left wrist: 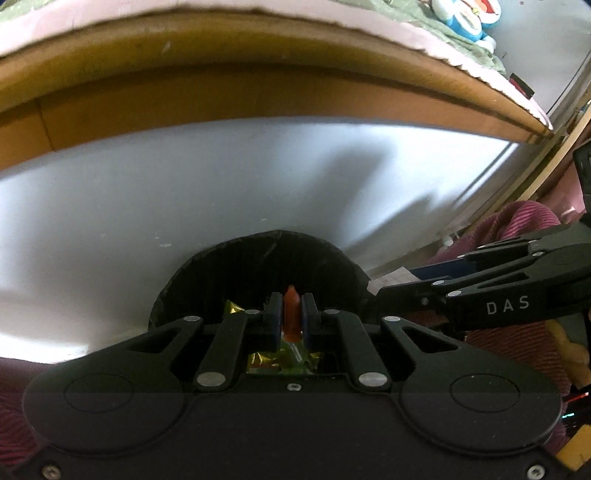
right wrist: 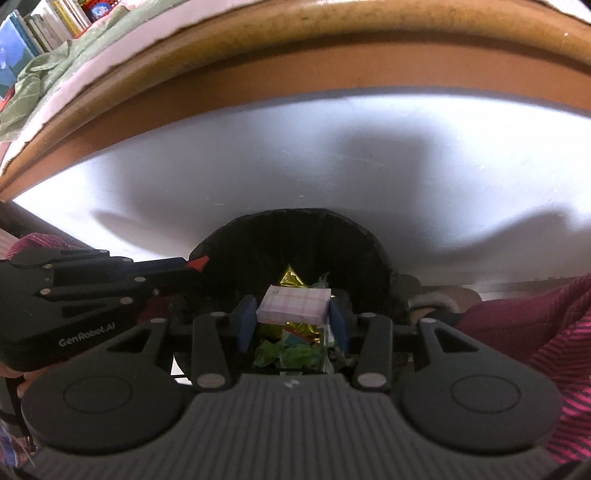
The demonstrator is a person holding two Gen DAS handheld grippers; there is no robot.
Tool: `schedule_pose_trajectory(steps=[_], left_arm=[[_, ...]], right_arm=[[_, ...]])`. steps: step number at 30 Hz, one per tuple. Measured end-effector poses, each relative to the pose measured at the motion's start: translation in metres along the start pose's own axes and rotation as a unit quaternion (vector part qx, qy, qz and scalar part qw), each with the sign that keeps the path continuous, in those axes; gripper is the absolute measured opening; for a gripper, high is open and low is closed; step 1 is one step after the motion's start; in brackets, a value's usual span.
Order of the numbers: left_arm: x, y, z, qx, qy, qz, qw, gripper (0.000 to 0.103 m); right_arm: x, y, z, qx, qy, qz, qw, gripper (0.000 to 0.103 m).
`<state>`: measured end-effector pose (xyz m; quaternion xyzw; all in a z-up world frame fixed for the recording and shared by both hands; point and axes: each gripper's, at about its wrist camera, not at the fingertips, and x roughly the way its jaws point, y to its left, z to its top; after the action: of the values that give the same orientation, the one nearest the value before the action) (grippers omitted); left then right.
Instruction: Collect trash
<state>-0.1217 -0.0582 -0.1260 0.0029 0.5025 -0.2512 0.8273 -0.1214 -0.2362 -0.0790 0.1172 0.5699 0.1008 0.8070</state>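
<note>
A black bin stands against a white panel, and both grippers hover over its mouth. My left gripper is shut on a small orange-red piece of trash; gold and green wrappers lie in the bin beneath it. In the right wrist view, my right gripper is shut on a pink plaid pad held flat above the bin. Gold foil and green wrappers lie inside. The left gripper shows at the left with its red piece.
A wooden desk edge overhangs the white panel. A person's magenta striped sleeve lies right of the bin. Books and green cloth sit on the desk at the upper left.
</note>
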Motion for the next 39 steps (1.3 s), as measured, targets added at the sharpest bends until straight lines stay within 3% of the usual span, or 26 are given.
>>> schedule_pose_trajectory(steps=[6, 8, 10, 11, 25, 39], left_arm=[[0.012, 0.003, 0.0, -0.01, 0.016, 0.0, 0.9998, 0.013], [0.014, 0.003, 0.001, -0.014, 0.019, 0.0, 0.9997, 0.019], [0.015, 0.003, 0.002, -0.017, 0.021, 0.002, 0.9996, 0.042], [0.016, 0.003, 0.002, -0.018, 0.019, 0.004, 0.9997, 0.046], [0.026, 0.005, 0.002, -0.02, 0.042, 0.049, 0.9977, 0.077], [0.027, 0.007, 0.001, -0.02, 0.049, 0.058, 0.997, 0.081]], right_arm=[[0.007, -0.003, 0.003, 0.005, 0.013, 0.006, 1.0, 0.062], [0.009, -0.004, 0.003, 0.005, 0.015, 0.008, 1.0, 0.065], [0.01, -0.006, 0.003, 0.005, 0.016, 0.009, 1.0, 0.067], [0.011, -0.007, 0.003, 0.006, 0.017, 0.01, 1.0, 0.067], [0.012, -0.01, 0.002, 0.01, 0.021, 0.002, 1.0, 0.073], [0.013, -0.012, 0.002, 0.007, 0.02, -0.001, 1.0, 0.076]])
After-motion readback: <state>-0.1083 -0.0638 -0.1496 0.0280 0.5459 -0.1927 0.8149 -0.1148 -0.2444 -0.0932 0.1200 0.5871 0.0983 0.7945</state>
